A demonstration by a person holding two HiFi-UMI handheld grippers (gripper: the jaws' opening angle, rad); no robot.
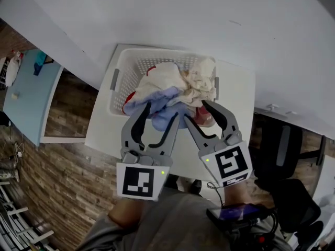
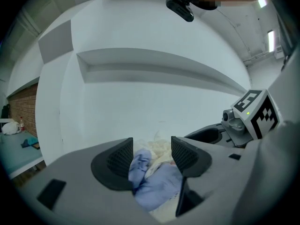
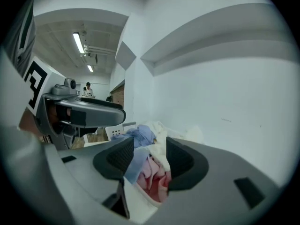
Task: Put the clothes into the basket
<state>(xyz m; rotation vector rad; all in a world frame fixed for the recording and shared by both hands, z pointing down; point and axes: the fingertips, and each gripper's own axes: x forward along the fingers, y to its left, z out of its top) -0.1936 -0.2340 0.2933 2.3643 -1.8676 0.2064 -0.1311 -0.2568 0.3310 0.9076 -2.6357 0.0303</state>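
A white slatted basket [image 1: 119, 82] stands on a white table [image 1: 238, 93], heaped with clothes: a cream garment [image 1: 196, 77] on top, a blue one [image 1: 163, 99] at the near side and a pink one [image 1: 205, 118] at the near right rim. My left gripper [image 1: 163, 112] is open, its jaws standing either side of the blue garment [image 2: 157, 184]. The right gripper [image 1: 194, 110], also open, straddles the pink garment [image 3: 152, 177] without pressing on it. In the gripper views the left gripper [image 2: 152, 156] and the right gripper [image 3: 150, 158] each show cloth lying loose in the gap.
The table backs onto a white wall [image 1: 209, 14]. A light blue table [image 1: 29, 93] stands at the left over a wood floor. A black chair [image 1: 282, 150] is at the right. A dark device [image 1: 235, 213] sits by the person's body.
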